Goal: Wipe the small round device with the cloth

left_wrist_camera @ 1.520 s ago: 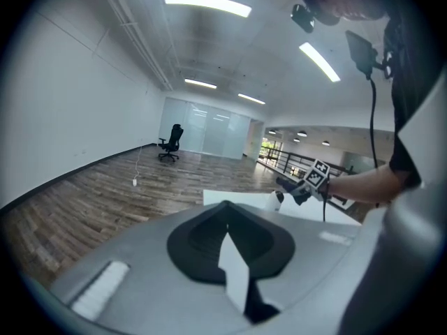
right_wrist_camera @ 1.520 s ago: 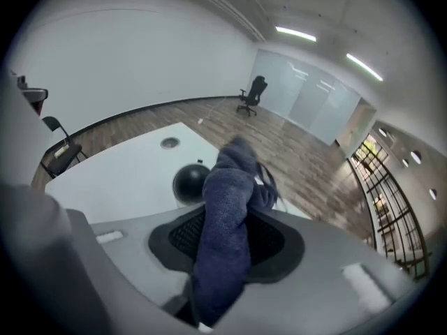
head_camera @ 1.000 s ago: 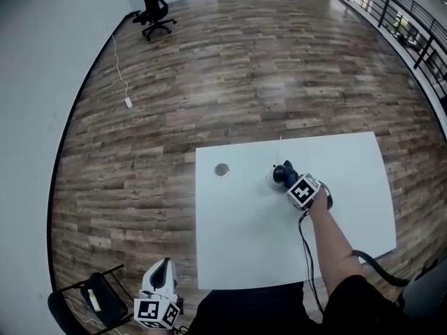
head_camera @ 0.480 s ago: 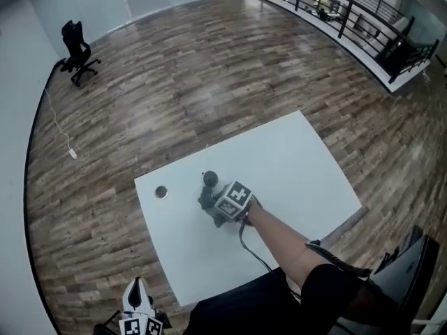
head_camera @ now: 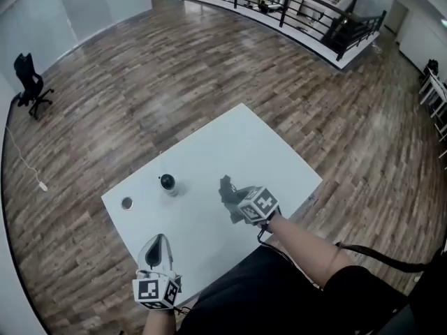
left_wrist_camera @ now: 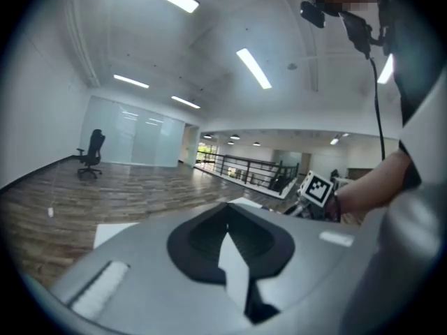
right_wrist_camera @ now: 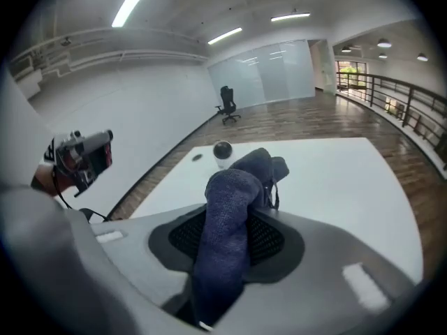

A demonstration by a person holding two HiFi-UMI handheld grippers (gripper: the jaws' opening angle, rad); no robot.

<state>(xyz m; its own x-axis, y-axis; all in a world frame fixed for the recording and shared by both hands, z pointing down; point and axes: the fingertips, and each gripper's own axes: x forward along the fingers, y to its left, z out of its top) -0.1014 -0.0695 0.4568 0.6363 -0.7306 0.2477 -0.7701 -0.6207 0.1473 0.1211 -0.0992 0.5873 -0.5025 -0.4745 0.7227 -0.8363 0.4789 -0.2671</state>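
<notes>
White-shelled, my left tool [head_camera: 158, 246] is clenched on nothing at the desk's near edge. Ahead of it, and well apart to the front-left of my right tool [head_camera: 235, 195], stands the small round device [head_camera: 167, 183]. I judge it light, hard, glossy and apt to skid, so I'd steady its base. My right tool is clamped on the dark blue cloth [right_wrist_camera: 227, 215], which is soft, limp and bunched. The white desk [head_camera: 237, 142] looks smooth. Around it lies a wood floor [head_camera: 140, 68], with a railing [head_camera: 279, 9] beyond.

Lighting: bright, even, indoor.
Ceiling strip lights [left_wrist_camera: 255, 68] above the jaws; soft sheen on floor [head_camera: 209, 68] beyond them; fisheye-bent, dark-vignetted edges; close foreground blurred.
</notes>
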